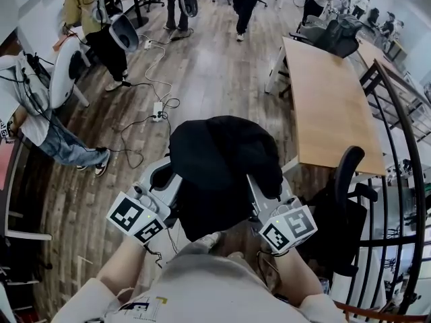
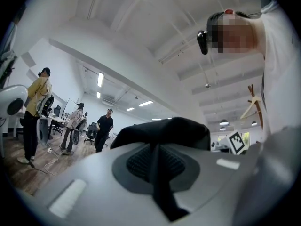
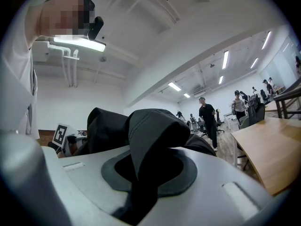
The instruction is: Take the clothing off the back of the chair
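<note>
Head view: black clothing (image 1: 222,160) hangs bunched in the air in front of the person, strung between the left tool (image 1: 167,179) and the right tool (image 1: 261,192). Its long axis runs left to right across the body and the bulk sags in the middle above the floor (image 1: 202,79). The black chair (image 1: 347,173) sits off to the right, beyond the right tool, by the corner of the wooden worktop (image 1: 330,99). I see a gap between the garment's right edge and the chair back, so it looks clear of the chair. I can't rule out a trailing hem underneath. The right hand is the nearer one to the chair. Left gripper view: left tool (image 2: 155,160) has its jaws together, pinching a thin fold of the black cloth (image 2: 174,131). The rest of the cloth humps up just past the tips, toward the right tool's side. Right gripper view: right tool (image 3: 150,171) is clamped on a thicker wad of the cloth (image 3: 150,126), which bulges over the jaws and runs off toward the left tool. Judgement: the lift-off looks about done. The next move depends on keeping the garment's span away from the chair on the right, so carry it left or toward the body with both clamps level. The main risk is the thin left pinch slipping.
</note>
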Action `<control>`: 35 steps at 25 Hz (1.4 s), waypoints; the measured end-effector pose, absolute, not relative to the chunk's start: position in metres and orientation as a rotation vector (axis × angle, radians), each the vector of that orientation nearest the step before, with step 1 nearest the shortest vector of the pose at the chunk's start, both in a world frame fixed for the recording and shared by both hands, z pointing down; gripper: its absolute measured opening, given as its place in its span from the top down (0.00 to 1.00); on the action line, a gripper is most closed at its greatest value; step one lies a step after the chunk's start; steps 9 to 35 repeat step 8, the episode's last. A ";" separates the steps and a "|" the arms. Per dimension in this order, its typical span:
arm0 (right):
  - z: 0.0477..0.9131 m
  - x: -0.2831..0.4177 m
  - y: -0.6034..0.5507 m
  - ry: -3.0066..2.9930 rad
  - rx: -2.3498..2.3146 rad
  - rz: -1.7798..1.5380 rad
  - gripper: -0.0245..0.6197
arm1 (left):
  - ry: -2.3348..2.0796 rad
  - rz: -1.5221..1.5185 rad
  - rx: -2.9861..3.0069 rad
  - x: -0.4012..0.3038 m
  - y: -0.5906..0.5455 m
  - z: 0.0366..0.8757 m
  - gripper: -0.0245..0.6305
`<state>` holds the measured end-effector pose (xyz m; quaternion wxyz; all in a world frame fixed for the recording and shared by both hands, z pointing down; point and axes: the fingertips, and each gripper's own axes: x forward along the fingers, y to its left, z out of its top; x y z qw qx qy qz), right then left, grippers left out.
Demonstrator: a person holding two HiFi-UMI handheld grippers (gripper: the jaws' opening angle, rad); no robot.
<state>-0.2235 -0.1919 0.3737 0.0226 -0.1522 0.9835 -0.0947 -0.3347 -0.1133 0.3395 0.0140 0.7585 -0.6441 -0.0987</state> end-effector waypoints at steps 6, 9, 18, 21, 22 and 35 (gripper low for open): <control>0.374 -0.219 -0.197 3.043 -0.475 -0.301 0.85 | -1.997 -0.325 2.364 -0.330 -0.119 0.339 0.95; 0.374 -0.215 -0.198 3.044 -0.479 -0.303 0.85 | -1.993 -0.329 2.361 -0.327 -0.120 0.339 0.95; 0.374 -0.215 -0.198 3.044 -0.479 -0.303 0.85 | -1.993 -0.329 2.361 -0.327 -0.120 0.339 0.95; 0.374 -0.215 -0.198 3.044 -0.479 -0.303 0.85 | -1.993 -0.329 2.361 -0.327 -0.120 0.339 0.95; 0.374 -0.215 -0.198 3.044 -0.479 -0.303 0.85 | -1.993 -0.329 2.361 -0.327 -0.120 0.339 0.95; 0.374 -0.215 -0.198 3.044 -0.479 -0.303 0.85 | -1.993 -0.329 2.361 -0.327 -0.120 0.339 0.95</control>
